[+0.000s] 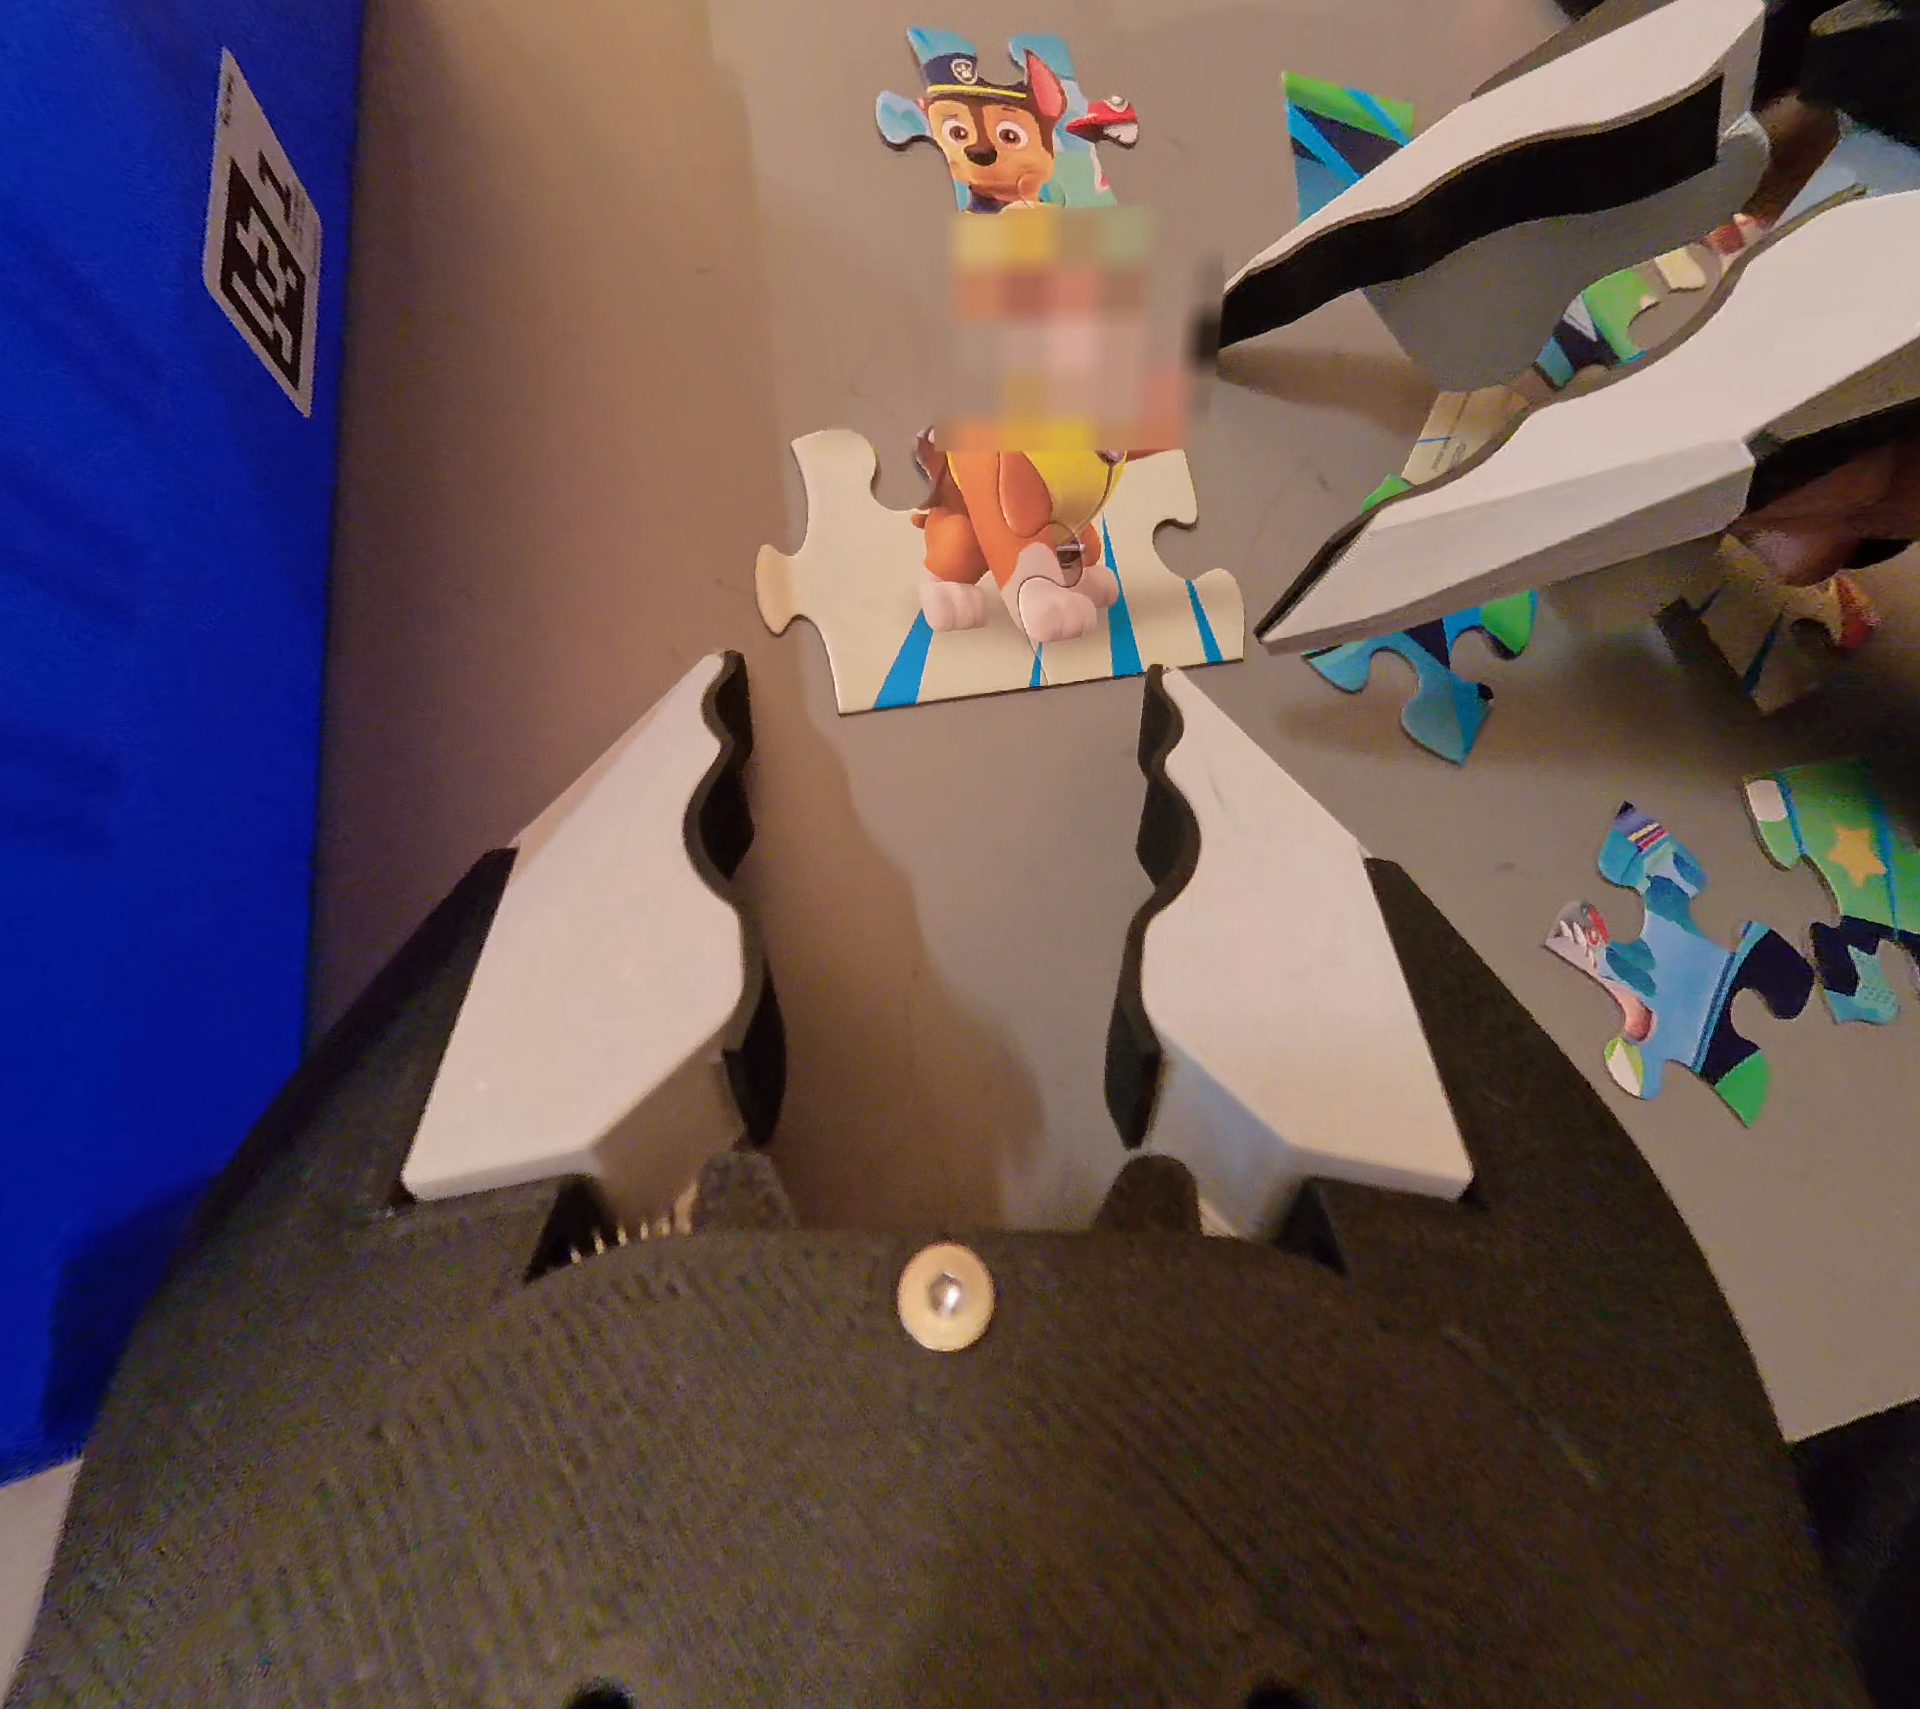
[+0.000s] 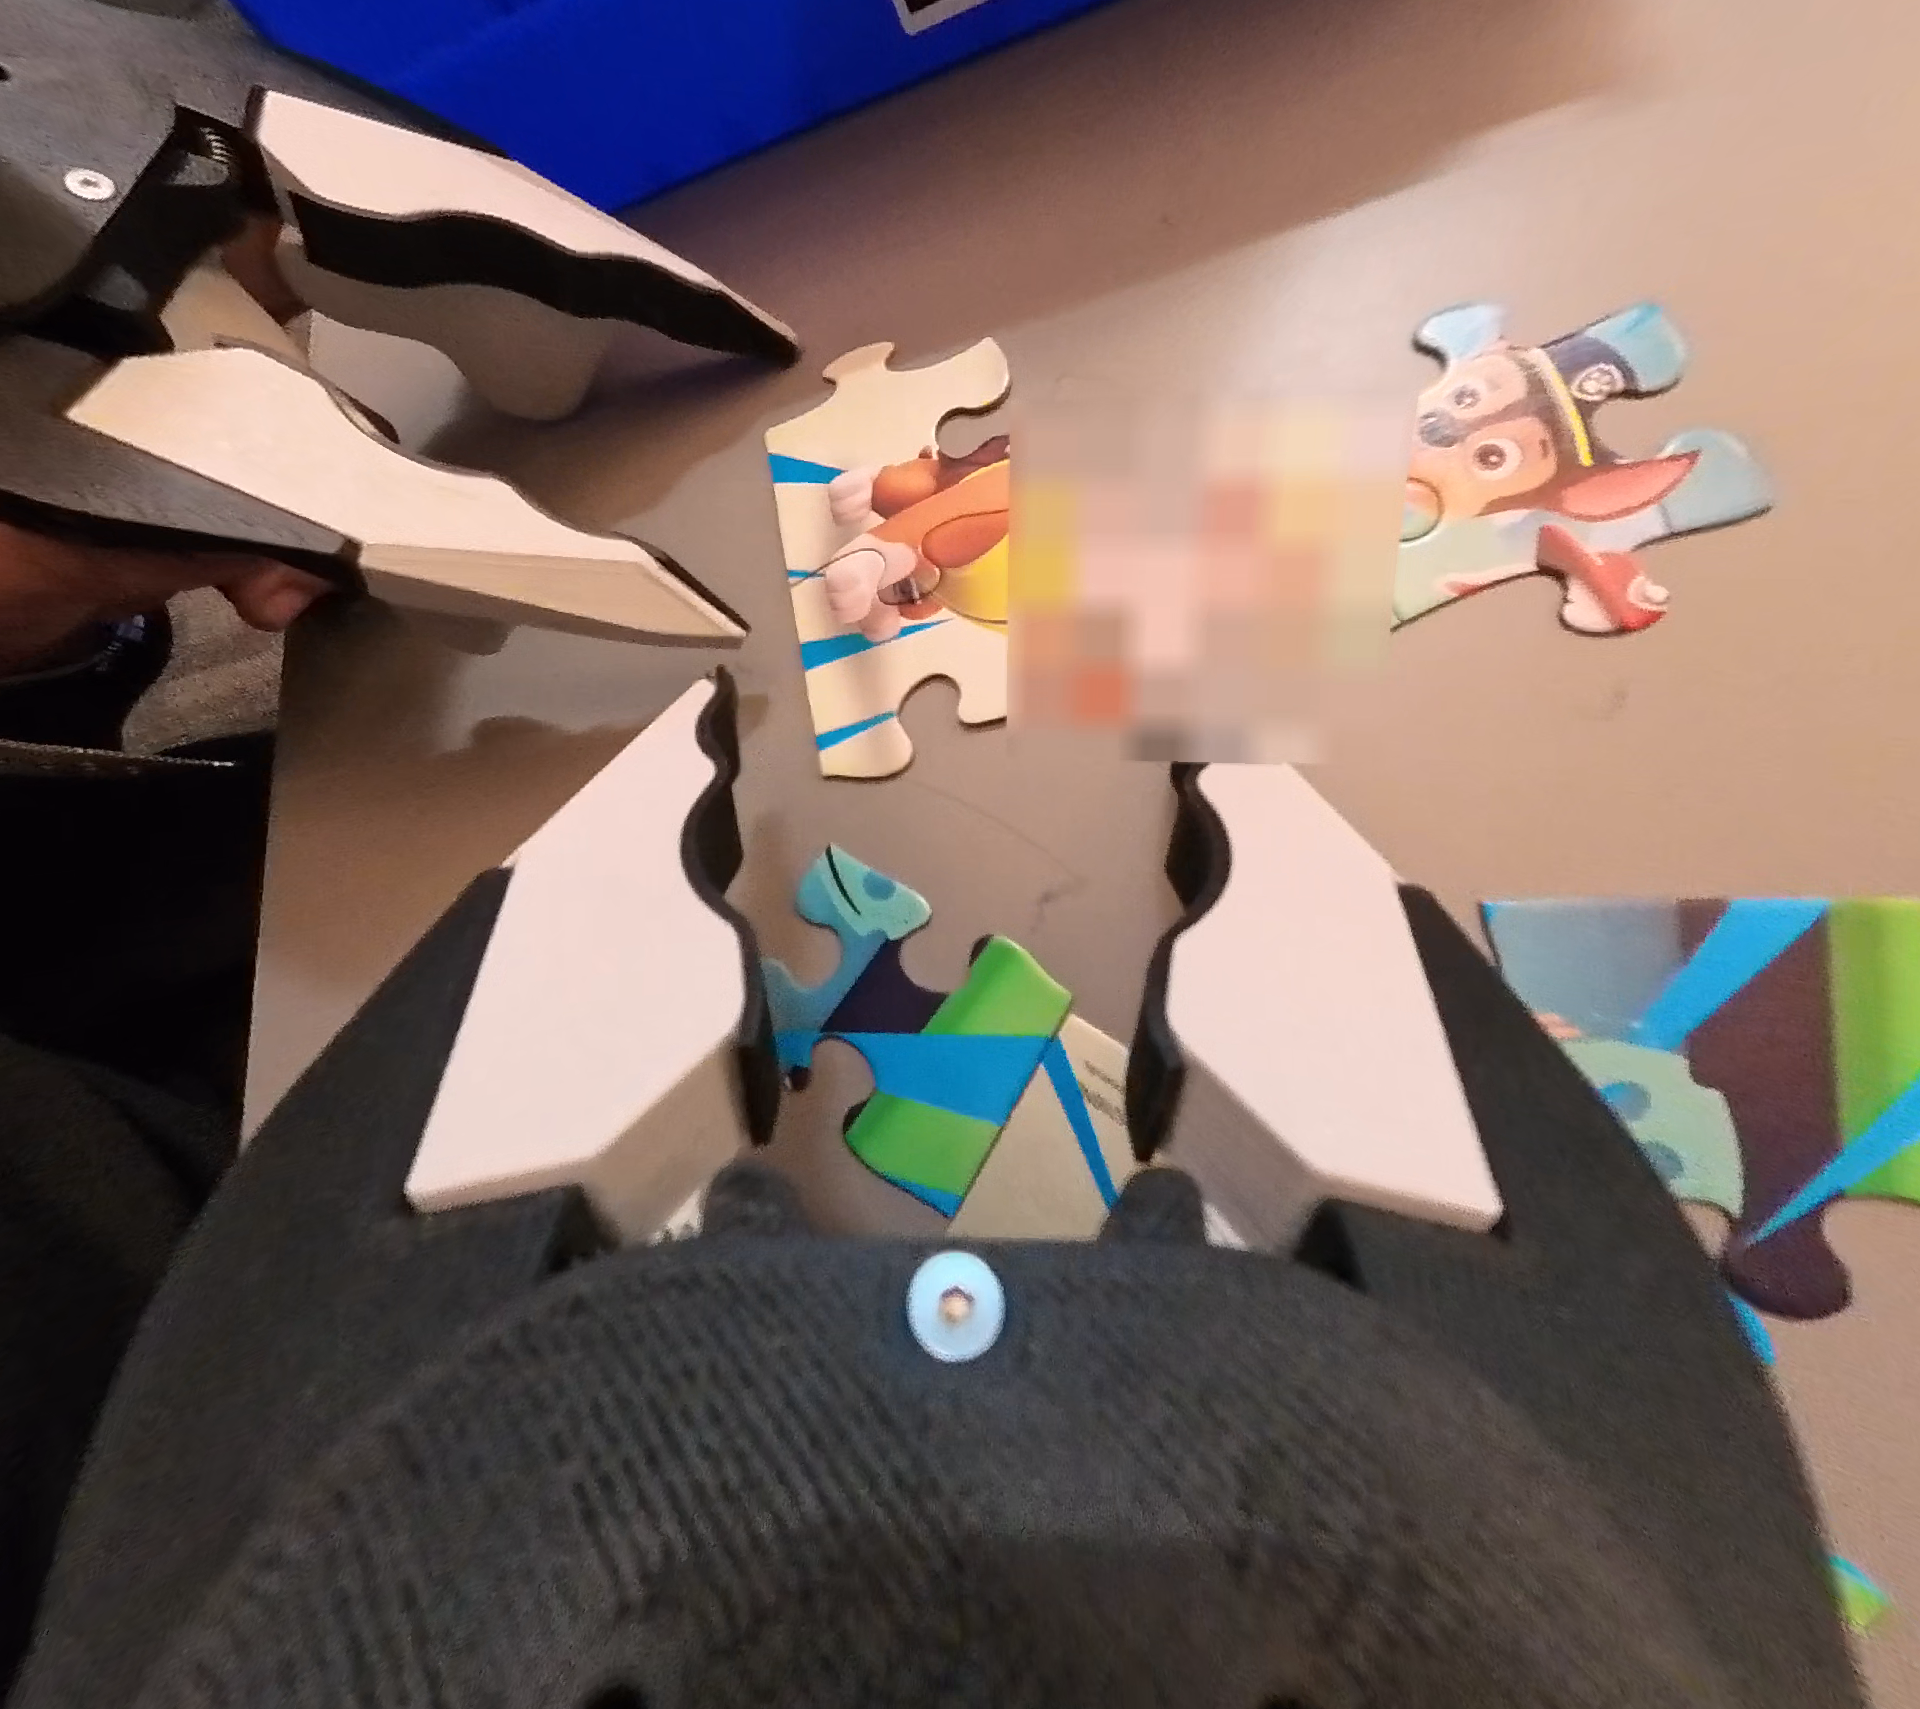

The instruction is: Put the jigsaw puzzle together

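- The left gripper (image 1: 940, 672) is seen with its jaws spread wide and nothing between them; only bare grey table (image 1: 582, 309) lies in the gap.
- The joined strip of puzzle pieces (image 1: 997, 589) lies flat at twelve o'clock from the left gripper, its straight near edge just beyond the fingertips; the right fingertip (image 1: 1164, 683) appears to reach that edge at its corner, though contact cannot be confirmed.
- The strip's long axis runs from six to twelve o'clock in the left wrist view, ending at the dog-head piece (image 1: 997, 121) at the far end.
- The right gripper (image 2: 945, 734) is likewise held wide open and empty. In its own view the strip (image 2: 894, 558) runs crosswise from nine to three o'clock, just ahead of the fingertips at twelve o'clock.
- A loose blue-and-green piece (image 2: 935, 1057) lies on the table under the right gripper, between the fingers but not pressed by either pad.
- Both grippers are close to the strip: the left at its short end, the right along its long side.
- A blue bin (image 1: 156, 516) stands at nine o'clock from the left gripper; further loose pieces (image 1: 1683, 984) lie at three o'clock.
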Demonstrator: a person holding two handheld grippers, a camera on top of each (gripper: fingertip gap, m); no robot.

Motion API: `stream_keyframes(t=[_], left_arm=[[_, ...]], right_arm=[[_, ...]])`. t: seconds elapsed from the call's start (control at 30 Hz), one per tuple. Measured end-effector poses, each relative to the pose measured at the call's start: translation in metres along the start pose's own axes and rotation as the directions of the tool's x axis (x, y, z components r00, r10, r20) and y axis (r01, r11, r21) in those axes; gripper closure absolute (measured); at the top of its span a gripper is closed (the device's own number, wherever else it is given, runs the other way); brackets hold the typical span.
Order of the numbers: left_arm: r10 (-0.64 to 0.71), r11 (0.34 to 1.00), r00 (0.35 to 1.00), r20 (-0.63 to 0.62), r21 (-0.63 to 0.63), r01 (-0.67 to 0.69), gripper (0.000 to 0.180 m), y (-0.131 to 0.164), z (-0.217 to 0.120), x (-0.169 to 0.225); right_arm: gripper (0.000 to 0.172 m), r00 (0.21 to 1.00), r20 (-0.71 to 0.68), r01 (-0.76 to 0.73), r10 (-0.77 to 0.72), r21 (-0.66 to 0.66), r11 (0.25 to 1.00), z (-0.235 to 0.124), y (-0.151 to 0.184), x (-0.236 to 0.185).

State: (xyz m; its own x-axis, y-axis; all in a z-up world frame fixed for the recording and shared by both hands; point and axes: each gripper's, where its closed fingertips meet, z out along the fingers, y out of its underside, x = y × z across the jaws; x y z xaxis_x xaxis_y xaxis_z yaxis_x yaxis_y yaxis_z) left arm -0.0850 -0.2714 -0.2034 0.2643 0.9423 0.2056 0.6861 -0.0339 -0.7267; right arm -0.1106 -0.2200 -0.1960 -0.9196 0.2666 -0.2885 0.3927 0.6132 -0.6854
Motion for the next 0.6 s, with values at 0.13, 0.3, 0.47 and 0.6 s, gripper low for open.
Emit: stream_keyframes(t=[0.13,0.3,0.47,0.6], left_arm=[[-0.001,1.0,1.0,0.0,0.0,0.001,0.106,0.0,0.0,0.0],[0.013,1.0,1.0,-0.025,-0.004,-0.013,0.106,0.0,0.0,0.004],[0.027,1.0,0.999,-0.034,-0.008,-0.027,0.106,0.001,0.001,0.007],[0.015,1.0,0.999,-0.042,-0.005,-0.015,0.108,0.001,0.0,0.006]], right_arm=[[0.088,1.0,0.0,0.01,-0.01,-0.012,1.0,0.001,0.0,-0.001],[0.086,1.0,0.015,0.009,-0.009,-0.005,1.0,0.004,-0.003,-0.002],[0.089,0.998,0.009,0.056,-0.056,0.036,0.998,0.001,-0.016,-0.003],[0.089,0.991,0.096,0.093,-0.091,-0.012,0.996,0.011,-0.016,-0.018]])
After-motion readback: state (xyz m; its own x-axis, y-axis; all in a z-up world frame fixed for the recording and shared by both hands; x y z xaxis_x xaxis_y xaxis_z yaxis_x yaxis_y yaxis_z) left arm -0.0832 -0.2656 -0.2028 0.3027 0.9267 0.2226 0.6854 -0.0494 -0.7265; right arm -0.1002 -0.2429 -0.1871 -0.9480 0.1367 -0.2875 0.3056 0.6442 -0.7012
